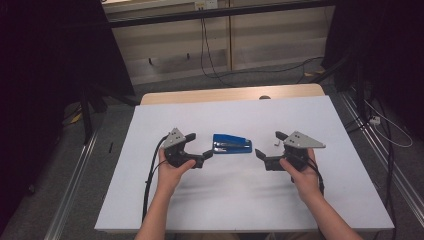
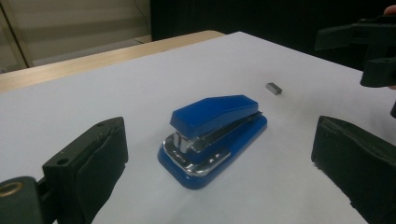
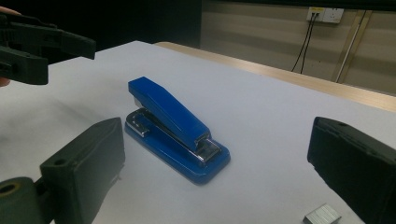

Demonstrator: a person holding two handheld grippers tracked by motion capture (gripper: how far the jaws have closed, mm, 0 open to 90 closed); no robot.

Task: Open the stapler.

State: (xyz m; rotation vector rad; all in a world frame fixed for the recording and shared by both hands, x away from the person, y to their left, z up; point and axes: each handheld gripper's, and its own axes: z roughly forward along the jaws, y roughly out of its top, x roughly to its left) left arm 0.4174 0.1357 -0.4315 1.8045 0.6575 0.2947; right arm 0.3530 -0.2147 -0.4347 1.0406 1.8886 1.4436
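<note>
A blue stapler [image 1: 232,144] lies shut on the white tabletop [image 1: 235,200], lengthwise between my two grippers. My left gripper [image 1: 200,145] is just left of it, jaws wide open and empty. My right gripper [image 1: 270,145] stands a little to the stapler's right, also open and empty. In the left gripper view the stapler [image 2: 212,135] sits beyond the jaws, metal front end towards me. The right gripper view has the stapler [image 3: 175,126] angled beyond its jaws. A small grey block of staples [image 2: 273,88] lies by the right gripper, seen too as the staple block [image 3: 322,215].
The table's wooden far edge [image 1: 230,94] lies behind the white top. Cables [image 1: 207,55] hang at the back wall. Metal rails [image 1: 75,185] run along the floor on both sides. Dark curtains flank the table.
</note>
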